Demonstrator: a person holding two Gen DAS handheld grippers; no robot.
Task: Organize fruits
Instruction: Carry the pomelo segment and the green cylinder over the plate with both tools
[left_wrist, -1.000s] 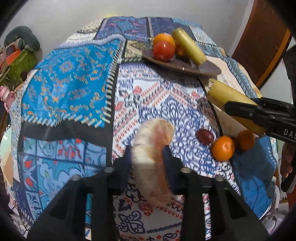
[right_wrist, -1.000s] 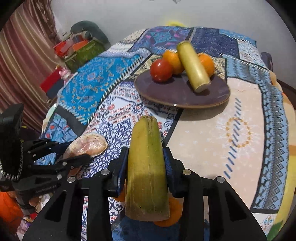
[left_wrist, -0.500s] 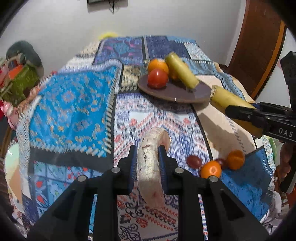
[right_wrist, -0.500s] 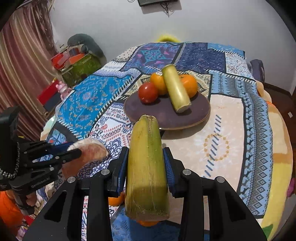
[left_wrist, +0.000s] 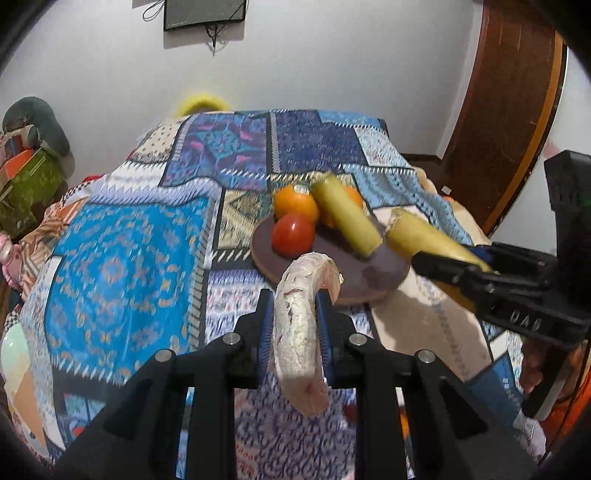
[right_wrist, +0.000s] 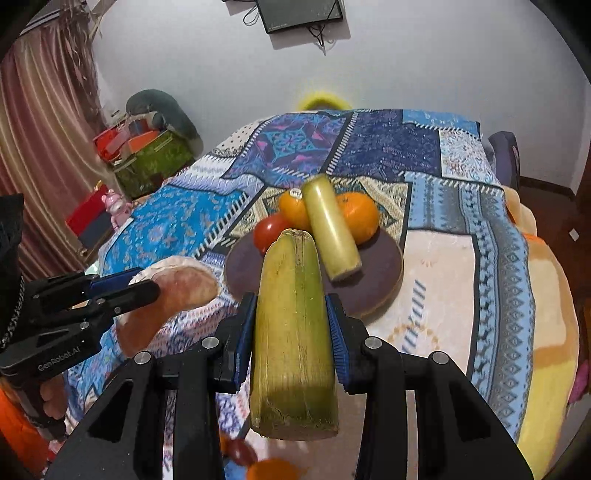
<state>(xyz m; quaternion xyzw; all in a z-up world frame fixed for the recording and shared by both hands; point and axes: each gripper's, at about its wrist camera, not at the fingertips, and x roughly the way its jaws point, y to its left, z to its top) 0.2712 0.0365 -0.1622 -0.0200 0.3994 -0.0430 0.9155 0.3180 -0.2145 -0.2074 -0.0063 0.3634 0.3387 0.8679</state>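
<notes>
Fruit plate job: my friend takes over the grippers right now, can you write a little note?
Left gripper: shut on a pink fruit slice, held in the air.
Right gripper: shut on a yellow-green stalk piece, also in the air.
Brown plate on the patterned blanket: tomato, two oranges, another stalk piece.
Done: those four are plated.
Left: set down both held pieces; small fruits near the blanket's near edge remain.

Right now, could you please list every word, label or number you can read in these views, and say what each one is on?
"GenRobot.AI": on the body of the left gripper, in the right wrist view.
"DAS": on the body of the right gripper, seen upside down in the left wrist view.
Sticker on one orange: too small to read.
</notes>
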